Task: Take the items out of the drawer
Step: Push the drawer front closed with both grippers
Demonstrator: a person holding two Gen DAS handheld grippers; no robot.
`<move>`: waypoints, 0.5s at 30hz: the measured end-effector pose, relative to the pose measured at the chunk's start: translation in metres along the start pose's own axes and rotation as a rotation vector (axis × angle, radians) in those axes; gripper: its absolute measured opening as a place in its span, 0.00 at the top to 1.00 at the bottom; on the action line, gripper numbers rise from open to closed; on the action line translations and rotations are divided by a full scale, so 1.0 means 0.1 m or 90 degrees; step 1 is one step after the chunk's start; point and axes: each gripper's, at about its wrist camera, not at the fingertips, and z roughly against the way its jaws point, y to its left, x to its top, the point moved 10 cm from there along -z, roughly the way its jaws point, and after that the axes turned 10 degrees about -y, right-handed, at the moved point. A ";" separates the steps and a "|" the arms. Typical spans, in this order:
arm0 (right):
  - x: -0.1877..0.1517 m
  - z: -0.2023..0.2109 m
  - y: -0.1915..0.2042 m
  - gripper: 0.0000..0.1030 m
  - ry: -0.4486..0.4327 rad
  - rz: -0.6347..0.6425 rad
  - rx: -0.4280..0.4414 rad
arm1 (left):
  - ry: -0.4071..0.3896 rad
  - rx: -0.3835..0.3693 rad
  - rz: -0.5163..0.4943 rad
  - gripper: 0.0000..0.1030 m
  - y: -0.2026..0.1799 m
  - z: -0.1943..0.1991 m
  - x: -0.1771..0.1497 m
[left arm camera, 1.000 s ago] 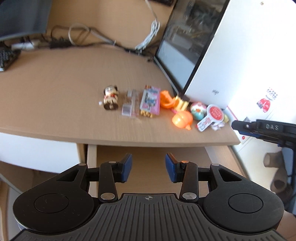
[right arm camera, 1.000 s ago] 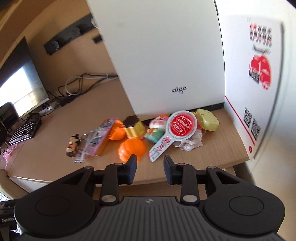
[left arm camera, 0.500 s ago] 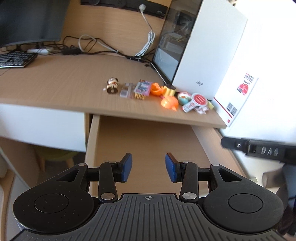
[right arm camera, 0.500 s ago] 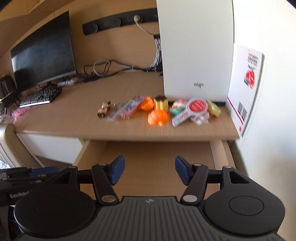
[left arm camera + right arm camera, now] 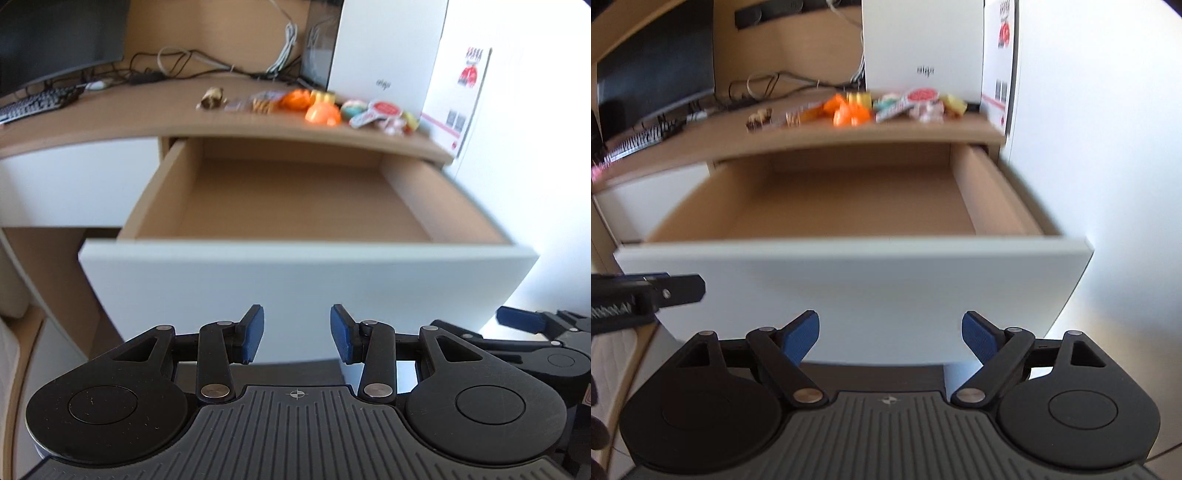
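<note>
The drawer [image 5: 306, 273] [image 5: 849, 280] stands pulled out under the desk, white-fronted, and its wooden floor shows nothing inside. On the desktop above lies a row of small items: an orange toy [image 5: 322, 112] [image 5: 849, 112], a red-and-white paddle [image 5: 375, 112] [image 5: 908, 100], a small figurine [image 5: 211, 99] [image 5: 759, 118] and snack packets. My left gripper [image 5: 297, 334] hangs open in front of the drawer front, holding nothing. My right gripper [image 5: 890, 338] is open wider, also before the drawer front and empty.
A white computer case [image 5: 384, 48] [image 5: 921, 48] stands at the desk's back right, with a white printed board [image 5: 461, 96] beside it. A monitor [image 5: 653, 70], a keyboard [image 5: 37, 103] and cables [image 5: 177, 68] occupy the left. A white wall is at the right.
Both grippers have drawn back and dropped from above the desk items to in front of the drawer. The right gripper's fingers have spread wider.
</note>
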 end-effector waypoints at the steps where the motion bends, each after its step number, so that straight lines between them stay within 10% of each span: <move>1: -0.06 -0.04 -0.02 0.17 0.003 0.006 -0.009 | 0.004 0.005 0.004 0.58 0.03 -0.03 -0.06; 15: 0.00 -0.42 -0.06 0.08 -0.055 0.001 -0.033 | -0.085 0.071 0.004 0.56 0.33 -0.22 -0.06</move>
